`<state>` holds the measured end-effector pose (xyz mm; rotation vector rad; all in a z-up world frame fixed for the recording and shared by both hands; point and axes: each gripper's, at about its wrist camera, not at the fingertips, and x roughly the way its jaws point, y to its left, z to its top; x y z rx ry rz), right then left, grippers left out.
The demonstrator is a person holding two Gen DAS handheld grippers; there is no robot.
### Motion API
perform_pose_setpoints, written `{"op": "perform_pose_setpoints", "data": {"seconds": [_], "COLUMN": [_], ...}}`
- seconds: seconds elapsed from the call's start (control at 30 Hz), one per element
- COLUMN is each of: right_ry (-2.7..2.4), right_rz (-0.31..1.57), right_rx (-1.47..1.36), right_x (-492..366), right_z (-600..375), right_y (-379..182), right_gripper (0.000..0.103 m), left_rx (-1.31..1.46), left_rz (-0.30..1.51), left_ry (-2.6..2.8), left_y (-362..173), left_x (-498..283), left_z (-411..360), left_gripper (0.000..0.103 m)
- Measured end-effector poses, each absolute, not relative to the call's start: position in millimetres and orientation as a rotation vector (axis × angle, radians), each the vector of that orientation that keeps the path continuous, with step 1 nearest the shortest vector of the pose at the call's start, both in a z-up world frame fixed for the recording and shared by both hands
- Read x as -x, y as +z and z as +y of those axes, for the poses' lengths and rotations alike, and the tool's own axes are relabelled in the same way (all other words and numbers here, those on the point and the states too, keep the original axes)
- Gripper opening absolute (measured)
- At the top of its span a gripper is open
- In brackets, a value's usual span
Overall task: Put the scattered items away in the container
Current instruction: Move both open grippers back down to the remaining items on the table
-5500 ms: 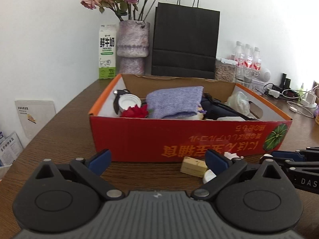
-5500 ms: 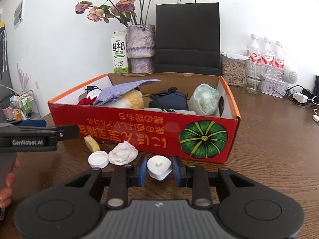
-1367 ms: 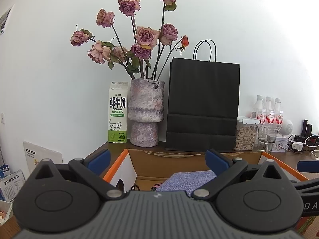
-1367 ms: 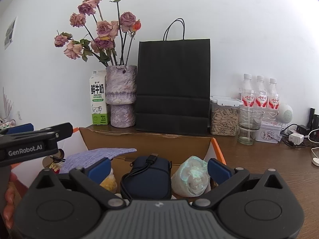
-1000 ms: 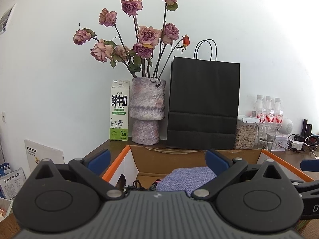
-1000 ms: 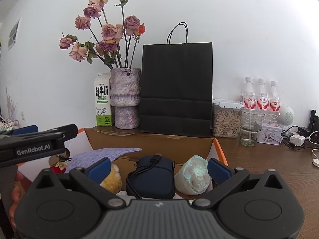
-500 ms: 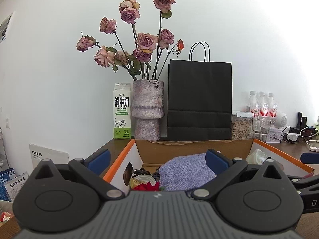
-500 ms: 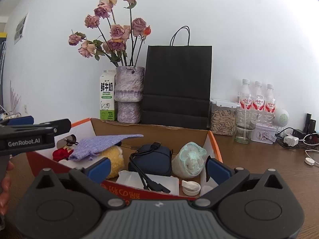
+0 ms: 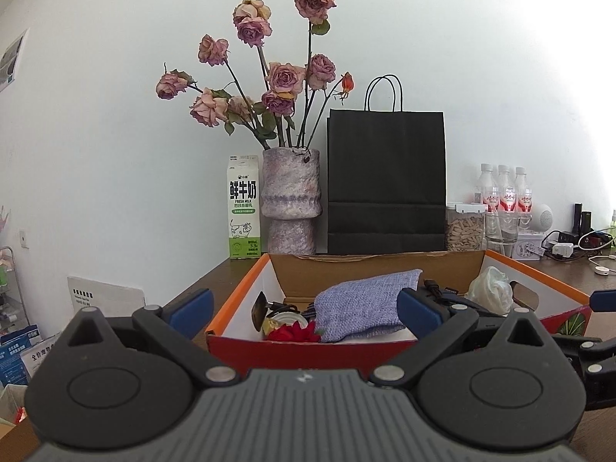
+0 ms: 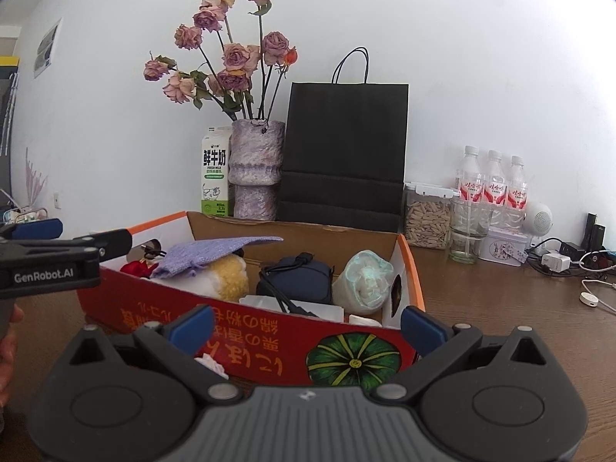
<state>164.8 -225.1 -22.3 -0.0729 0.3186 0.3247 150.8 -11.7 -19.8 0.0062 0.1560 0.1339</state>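
Both grippers, left gripper [image 9: 302,306] and right gripper [image 10: 306,321], hang spread and empty before the red box [image 10: 269,337] (already crowded), so added items may spill out.

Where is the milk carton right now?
In both views the milk carton stands upright at the back of the table by the wall, outside the red box, just left of the purple flower vase.

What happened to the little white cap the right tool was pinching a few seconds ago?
The right tool let the white cap go: its jaws now stand wide open and empty, in front of the red box. A white piece lies inside near the front wall, probably the cap. Both tools rose, then came down again. The left tool stayed open. The purple cloth stayed put.
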Motion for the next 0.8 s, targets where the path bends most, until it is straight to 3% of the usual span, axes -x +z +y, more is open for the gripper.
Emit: {"op": "perform_pose_setpoints", "data": {"seconds": [0.33, 0.8], "right_ry": [0.330, 0.247], "right_rz": [0.384, 0.618], "right_rx": [0.069, 0.029], "right_x": [-156.5, -179.5], "right_z": [-228.1, -243.6], "right_y": [-25.1, -43.5], "right_gripper": [0.103, 0.103], "left_rx": [-0.038, -0.122], "left_rz": [0.211, 0.449], "left_ry": [0.097, 0.003], "left_y": [-20.2, -32.8], "left_x": [-134.9, -155.6], "left_z": [-22.5, -51.5], "left_gripper": [0.103, 0.103]}}
